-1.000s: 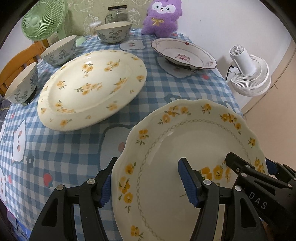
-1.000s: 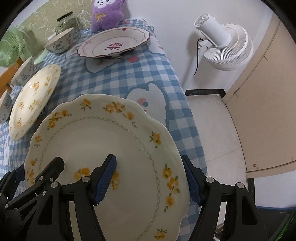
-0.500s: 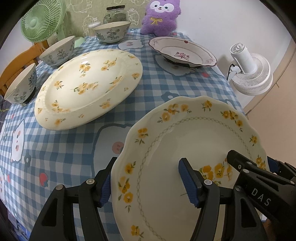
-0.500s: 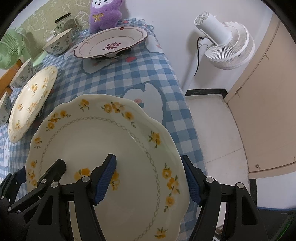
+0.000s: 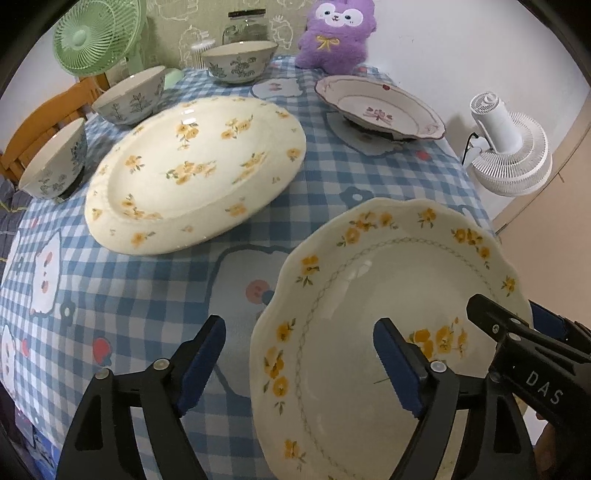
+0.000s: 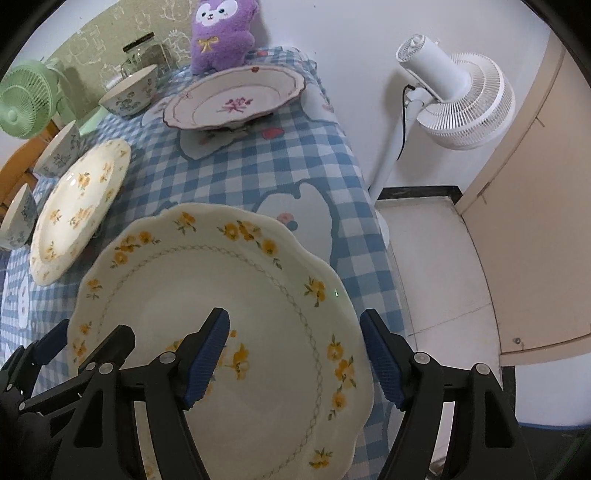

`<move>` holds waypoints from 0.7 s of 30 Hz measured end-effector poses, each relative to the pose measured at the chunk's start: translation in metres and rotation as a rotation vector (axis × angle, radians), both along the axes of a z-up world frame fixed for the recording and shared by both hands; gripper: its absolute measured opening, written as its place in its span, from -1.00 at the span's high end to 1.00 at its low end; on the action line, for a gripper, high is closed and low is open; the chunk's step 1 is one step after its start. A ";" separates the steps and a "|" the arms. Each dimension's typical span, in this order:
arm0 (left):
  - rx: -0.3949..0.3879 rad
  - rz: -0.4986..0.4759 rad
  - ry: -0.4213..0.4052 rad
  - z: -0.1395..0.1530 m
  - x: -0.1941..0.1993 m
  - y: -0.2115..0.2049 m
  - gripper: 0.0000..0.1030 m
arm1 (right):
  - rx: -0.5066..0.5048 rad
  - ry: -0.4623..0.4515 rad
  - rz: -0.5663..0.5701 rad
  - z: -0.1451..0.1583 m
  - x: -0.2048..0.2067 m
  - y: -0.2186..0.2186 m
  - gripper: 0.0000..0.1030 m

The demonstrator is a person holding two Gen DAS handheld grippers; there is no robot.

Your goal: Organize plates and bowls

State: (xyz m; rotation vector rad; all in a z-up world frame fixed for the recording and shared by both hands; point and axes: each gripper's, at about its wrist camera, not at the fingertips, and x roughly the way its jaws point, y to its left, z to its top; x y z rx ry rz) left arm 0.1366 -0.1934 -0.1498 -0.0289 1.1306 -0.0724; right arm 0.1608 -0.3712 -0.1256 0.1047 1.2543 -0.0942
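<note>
scalloped plate on table; oval platter behind-left

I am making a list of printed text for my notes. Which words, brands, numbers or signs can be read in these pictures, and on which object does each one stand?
"DAS": white letters on the black body of the right gripper, seen in the left wrist view.
Nothing else is readable: the scalloped plate, the tablecloth and the white fan show only pictures or bare surfaces, no words.

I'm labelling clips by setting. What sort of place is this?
Probably a home dining corner: a table with a checked tablecloth, floral plates and bowls, a plush toy and a fan.
</note>
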 end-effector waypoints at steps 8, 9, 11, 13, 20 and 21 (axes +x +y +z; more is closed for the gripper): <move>0.006 0.012 -0.051 0.026 -0.005 0.009 -0.79 | 0.018 -0.042 0.010 0.025 -0.002 0.008 -0.55; 0.006 0.010 -0.056 0.029 -0.005 0.010 -0.80 | 0.020 -0.051 0.010 0.029 -0.002 0.009 -0.56; 0.004 0.004 -0.073 0.036 -0.007 0.013 -0.80 | 0.020 -0.066 0.008 0.036 -0.004 0.013 -0.58; 0.005 -0.002 -0.094 0.044 -0.010 0.018 -0.80 | 0.016 -0.081 0.005 0.044 -0.005 0.017 -0.60; 0.011 -0.023 -0.155 0.070 -0.016 0.031 -0.80 | 0.009 -0.141 -0.001 0.072 -0.013 0.032 -0.60; 0.013 -0.026 -0.165 0.074 -0.017 0.034 -0.80 | 0.008 -0.150 -0.004 0.076 -0.014 0.036 -0.60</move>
